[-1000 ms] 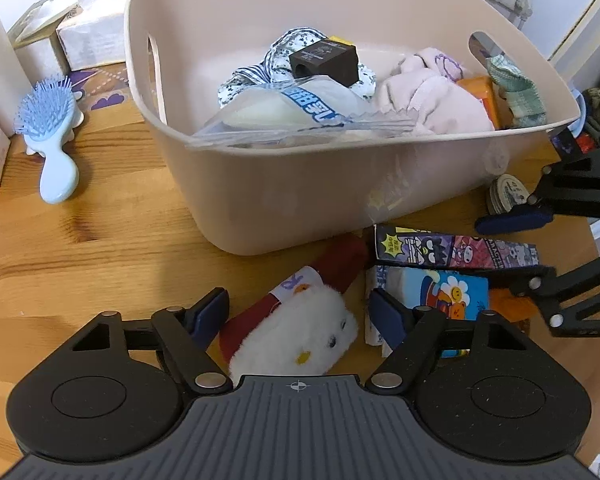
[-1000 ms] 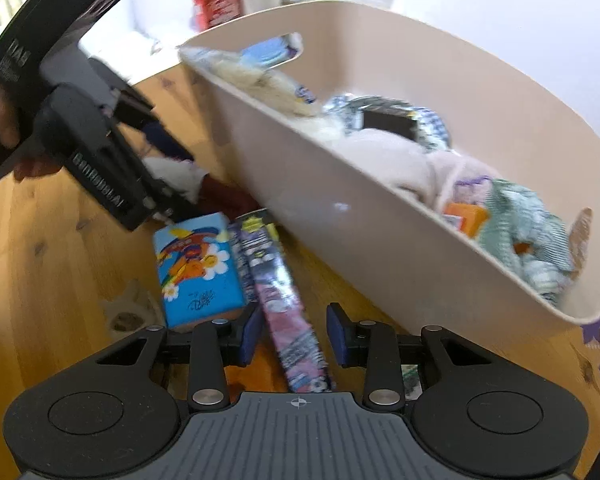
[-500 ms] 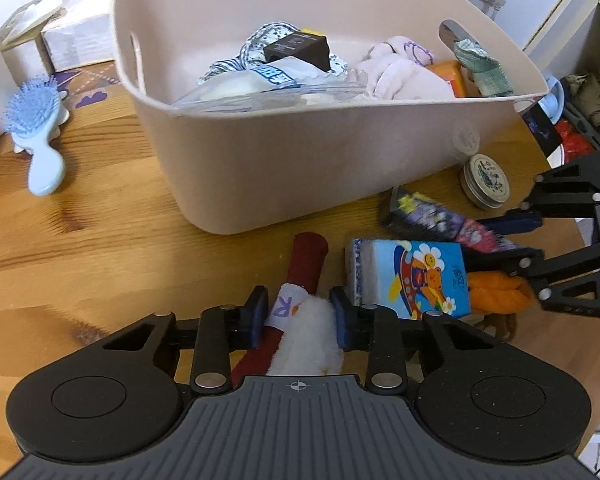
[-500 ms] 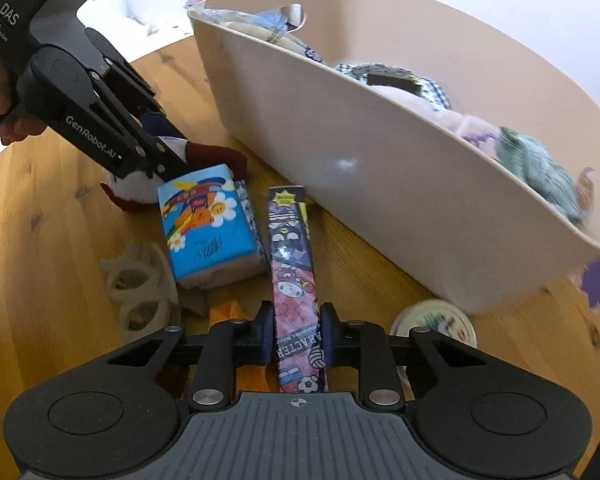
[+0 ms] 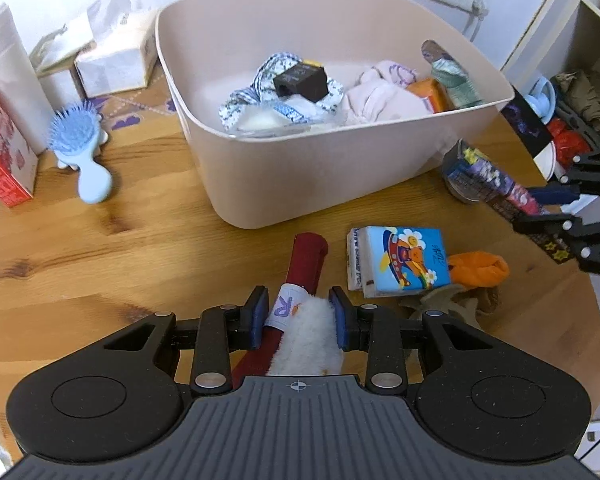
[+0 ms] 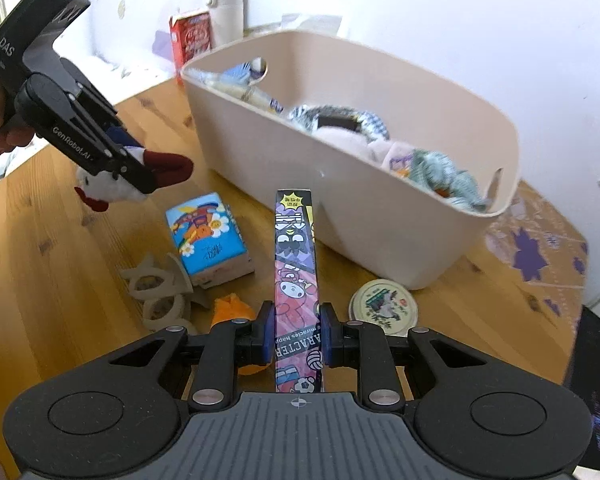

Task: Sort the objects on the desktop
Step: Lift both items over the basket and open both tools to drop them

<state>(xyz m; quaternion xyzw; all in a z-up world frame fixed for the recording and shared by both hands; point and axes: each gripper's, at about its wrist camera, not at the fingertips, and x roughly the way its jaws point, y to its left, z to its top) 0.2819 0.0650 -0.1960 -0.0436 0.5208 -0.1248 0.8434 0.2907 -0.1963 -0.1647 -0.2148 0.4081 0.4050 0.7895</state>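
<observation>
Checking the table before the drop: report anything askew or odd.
Nothing is spilled or damaged. The wooden cutouts lie in a jumbled overlapping pile beside the tissue pack, partly under it, and the orange cloth is crumpled against that pack. Both look like ordinary unsorted clutter.

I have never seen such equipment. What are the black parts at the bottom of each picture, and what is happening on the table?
They are hand-held two-finger grippers; a person holds one in each hand, and each carries its own camera looking along its fingers. The left gripper is shut on a white and dark red plush toy. The right gripper is shut on a long cartoon-printed box. On the round wooden table stand a beige plastic tub already holding items, a blue tissue pack and a light blue hairbrush.
</observation>
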